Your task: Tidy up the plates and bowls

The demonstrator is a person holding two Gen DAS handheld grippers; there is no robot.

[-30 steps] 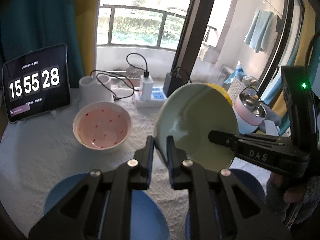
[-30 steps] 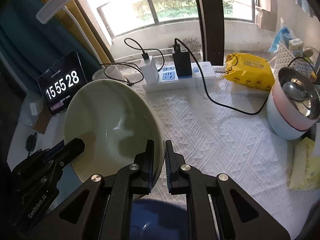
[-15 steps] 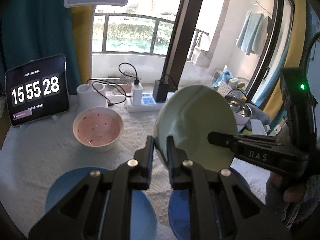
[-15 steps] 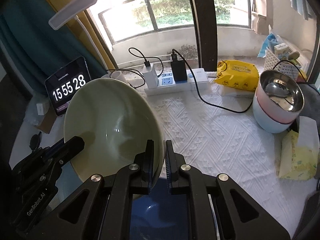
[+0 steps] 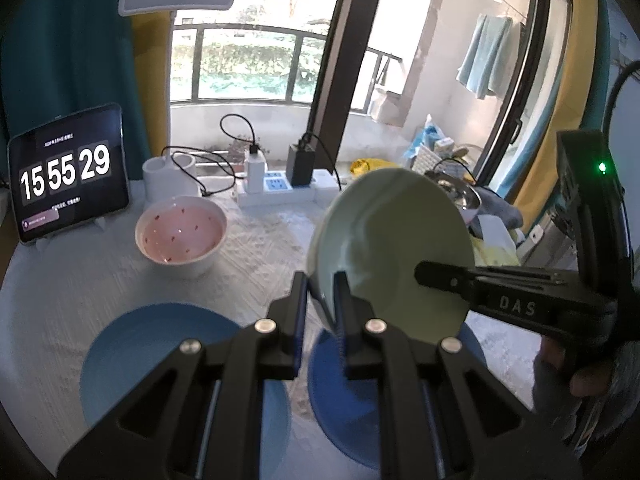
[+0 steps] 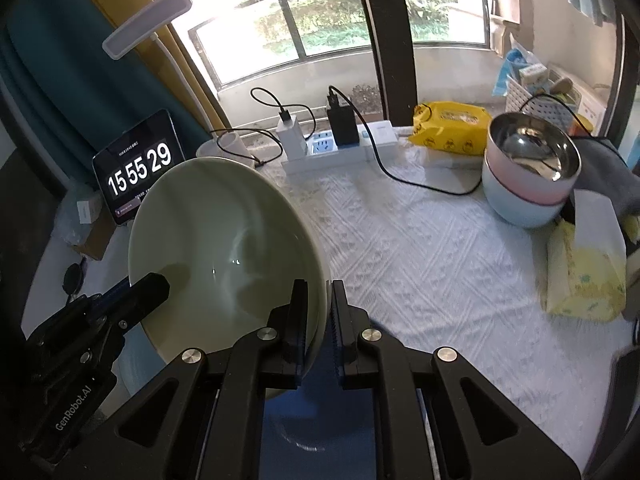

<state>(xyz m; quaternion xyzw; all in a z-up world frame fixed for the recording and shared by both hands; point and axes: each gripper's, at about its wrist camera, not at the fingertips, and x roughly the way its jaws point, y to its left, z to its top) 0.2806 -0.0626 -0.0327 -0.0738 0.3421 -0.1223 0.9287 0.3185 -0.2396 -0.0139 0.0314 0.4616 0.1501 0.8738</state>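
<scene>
On the white textured tablecloth (image 5: 260, 248), a pink-lined white ceramic bowl (image 5: 181, 235) sits far left and a flat blue plate (image 5: 160, 356) lies nearer. Beside it, the left gripper (image 5: 322, 292) is clenched on one rim of the pale green ceramic bowl (image 5: 394, 248), held tilted in the air above a deeper blue dish (image 5: 340, 412). The right gripper (image 6: 318, 300) pinches the opposite rim, probably so the shared hold keeps the bowl steady.
</scene>
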